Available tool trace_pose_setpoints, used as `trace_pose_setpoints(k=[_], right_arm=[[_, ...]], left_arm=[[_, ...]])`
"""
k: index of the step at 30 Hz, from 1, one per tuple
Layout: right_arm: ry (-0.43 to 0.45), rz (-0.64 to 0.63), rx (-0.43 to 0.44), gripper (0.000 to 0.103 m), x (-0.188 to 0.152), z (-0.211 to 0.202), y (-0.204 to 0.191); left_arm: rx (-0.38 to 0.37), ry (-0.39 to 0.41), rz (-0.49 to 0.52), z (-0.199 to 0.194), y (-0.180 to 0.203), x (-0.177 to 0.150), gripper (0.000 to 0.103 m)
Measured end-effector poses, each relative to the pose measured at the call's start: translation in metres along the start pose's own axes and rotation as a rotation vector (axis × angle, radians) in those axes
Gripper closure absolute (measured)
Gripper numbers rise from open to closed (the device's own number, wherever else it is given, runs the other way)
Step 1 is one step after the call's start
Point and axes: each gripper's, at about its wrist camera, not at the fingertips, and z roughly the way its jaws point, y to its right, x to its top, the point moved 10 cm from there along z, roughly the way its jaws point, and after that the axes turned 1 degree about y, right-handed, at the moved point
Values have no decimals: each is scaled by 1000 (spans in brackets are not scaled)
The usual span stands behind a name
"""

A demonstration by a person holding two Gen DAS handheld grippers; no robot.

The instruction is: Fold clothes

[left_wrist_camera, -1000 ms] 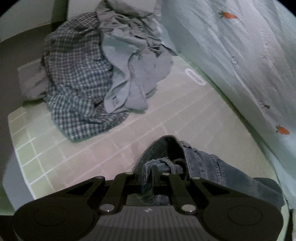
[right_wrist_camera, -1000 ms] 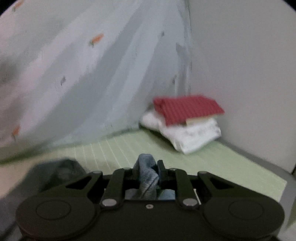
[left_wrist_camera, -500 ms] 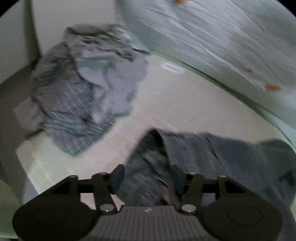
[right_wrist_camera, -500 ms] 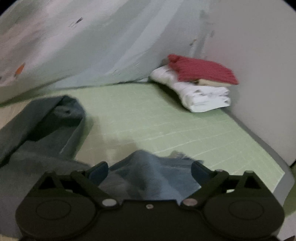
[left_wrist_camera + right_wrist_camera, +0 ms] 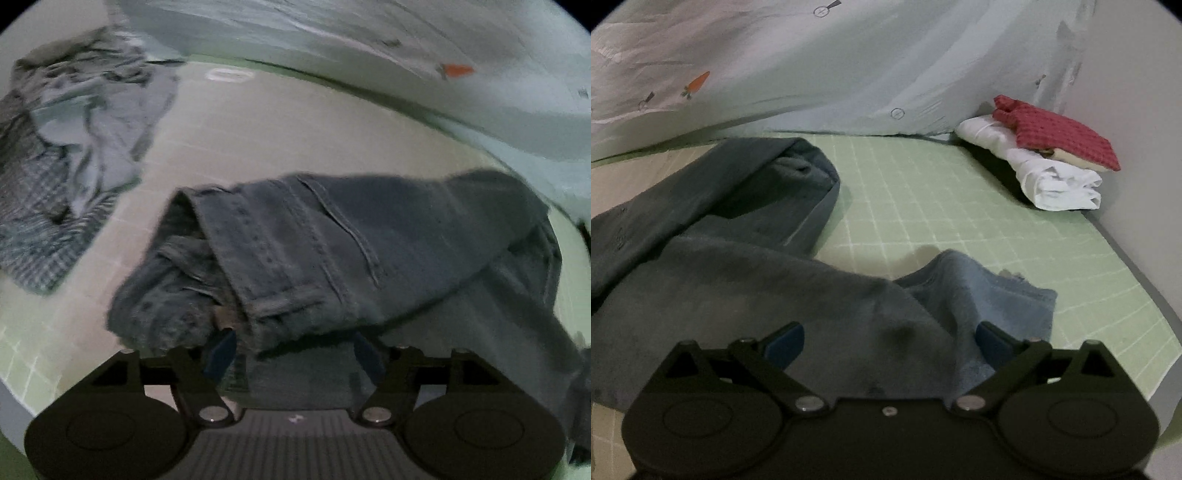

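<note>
The left gripper (image 5: pixel 293 349) tilts steeply downward, its blue-padded fingers (image 5: pixel 221 350) spread well apart; the jaws have just been opening, and denim lies loose between them without being pinched. The right gripper (image 5: pixel 888 338) tilts down at a shallower angle, its fingers (image 5: pixel 785 341) splayed wide; these jaws have also just been opening, with cloth slack between them.

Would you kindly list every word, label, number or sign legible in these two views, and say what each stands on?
No readable words or numbers in either view.
Pale printed sheet: orange carrot and small circle motifs, pictures only.
White oval mark on the green grid mat: too blurred to read.
Small pale emblem on the left gripper's body: no legible letters.
Blue denim jeans: brown patch at the waistband, blurred.
</note>
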Motion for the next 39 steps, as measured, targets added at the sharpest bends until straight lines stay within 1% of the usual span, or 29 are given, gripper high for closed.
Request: trace_pose_setpoints(k=[2,5,8,9,11,13,14,16,18,21,25,26,28,31,35,36,38,39], right_arm=[[-4,5,-8,2,-1,-1,1],[-13,20,-25,2,-3,-1,4],[-25,35,-39,3,-5,0,5],[-28,36,-43,3,-5,0,5],[-31,34,-51,3,-5,0,3],[-33,28,-59,3,-4,0,1],[-35,27,-62,3,-4,1,1],[-41,26,-69,3,-5,2,1],[-46,28,-77,3,-4,5,0],[-49,38,-93,2,-1,7,-1],[-52,46,-104,2,4,13,-6],[-51,49,-106,2,6,14,-7],[-45,59,-112,2,11,17,-9],[-6,91,-114,2,28,18,-11],[72,135,-111,2,57,20,-14],[95,146,-110,2,66,21,-15],[123,153,-100,2,83,29,-20],[130,151,-93,2,91,35,-23]], left_arm=[[0,-14,40,6,7,-2,29],[31,-40,85,18,10,-4,26],[49,-78,85,28,6,-4,26],[53,-91,83,32,4,-3,29],[64,-101,68,36,-1,0,42],[58,-105,34,38,-8,5,77],[50,-104,12,38,-13,8,83],[34,-90,-35,35,-20,15,84],[24,-57,-58,29,-24,27,85],[27,34,-50,12,-28,54,87],[61,168,-48,-6,-38,104,89],[61,190,-56,-6,-42,118,89],[49,211,-100,-1,-54,143,89],[76,230,-159,12,-72,175,89],[95,213,-258,35,-88,203,88],[107,206,-260,39,-90,207,86],[141,202,-226,40,-88,211,77],[146,199,-211,39,-86,212,64]])
